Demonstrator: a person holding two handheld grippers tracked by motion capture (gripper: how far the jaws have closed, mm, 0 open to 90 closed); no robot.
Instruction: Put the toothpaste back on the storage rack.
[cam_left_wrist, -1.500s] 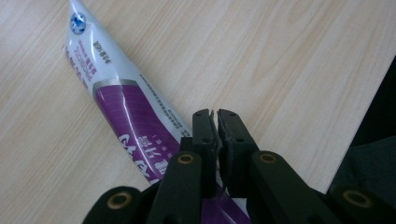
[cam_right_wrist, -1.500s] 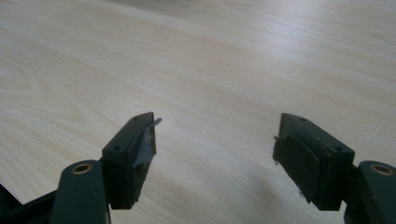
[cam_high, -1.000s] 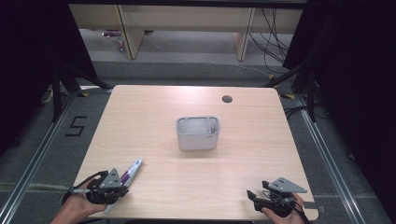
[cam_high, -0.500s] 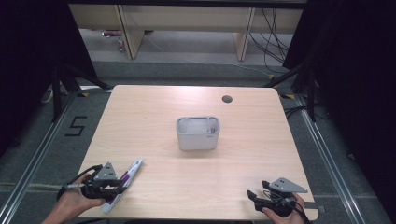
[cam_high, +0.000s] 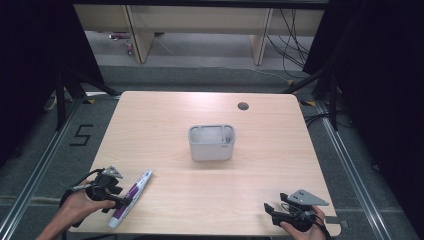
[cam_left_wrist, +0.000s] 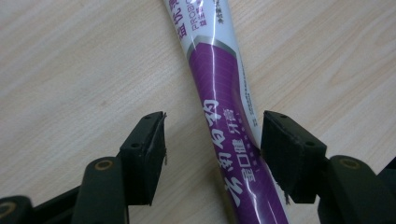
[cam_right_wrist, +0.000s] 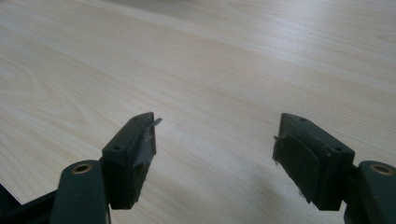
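Observation:
A purple and white toothpaste tube (cam_high: 131, 197) lies flat near the table's front left corner. My left gripper (cam_high: 120, 199) stands around its lower half, and its jaws have just been opening. In the left gripper view the tube (cam_left_wrist: 224, 93) runs between the pads of the left gripper (cam_left_wrist: 212, 123): the left pad stands well apart from it and the right pad sits at its edge without squeezing. My right gripper (cam_high: 271, 210) rests at the front right, open, with only bare wood between the jaws of the right gripper (cam_right_wrist: 215, 123).
A grey rectangular container (cam_high: 212, 142) stands at the middle of the wooden table (cam_high: 165, 125). A round cable hole (cam_high: 243, 106) sits near the back right edge. Dark floor and rails surround the table.
The left gripper's jaws have opened off the toothpaste tube, which now lies on the table. The left hand drew back slightly to the left. The right gripper has kept still.

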